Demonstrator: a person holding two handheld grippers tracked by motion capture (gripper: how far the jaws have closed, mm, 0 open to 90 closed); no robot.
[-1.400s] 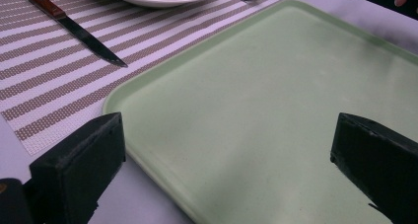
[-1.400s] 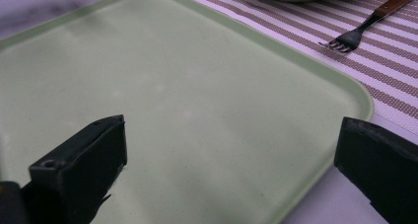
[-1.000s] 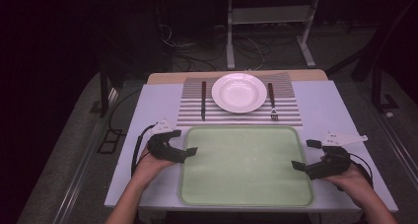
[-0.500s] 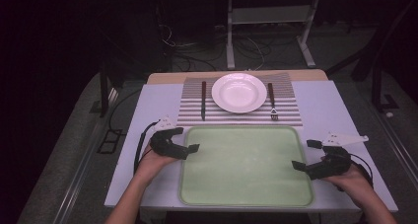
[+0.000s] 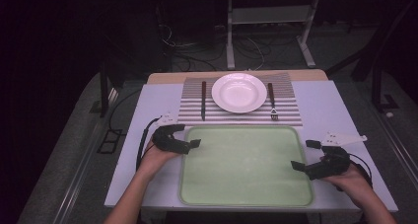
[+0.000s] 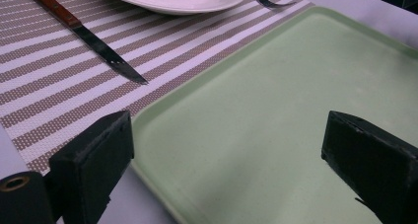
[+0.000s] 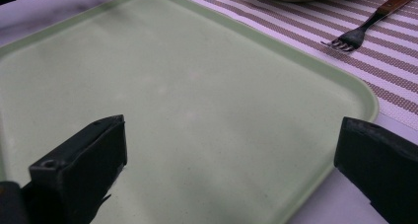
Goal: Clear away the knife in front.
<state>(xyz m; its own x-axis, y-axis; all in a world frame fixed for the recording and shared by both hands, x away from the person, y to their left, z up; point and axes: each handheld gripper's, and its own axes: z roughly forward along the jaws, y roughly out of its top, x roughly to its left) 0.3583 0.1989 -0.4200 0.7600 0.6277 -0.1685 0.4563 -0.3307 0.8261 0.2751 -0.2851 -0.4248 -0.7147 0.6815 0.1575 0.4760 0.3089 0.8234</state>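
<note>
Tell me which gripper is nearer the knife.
Left. The left gripper sits at the tray's left edge, just below the knife on the placemat. The right gripper is at the tray's right edge, farther away.

Dim, purple-tinted overhead light, black surroundings, soft grainy focus, faint shadows.
</note>
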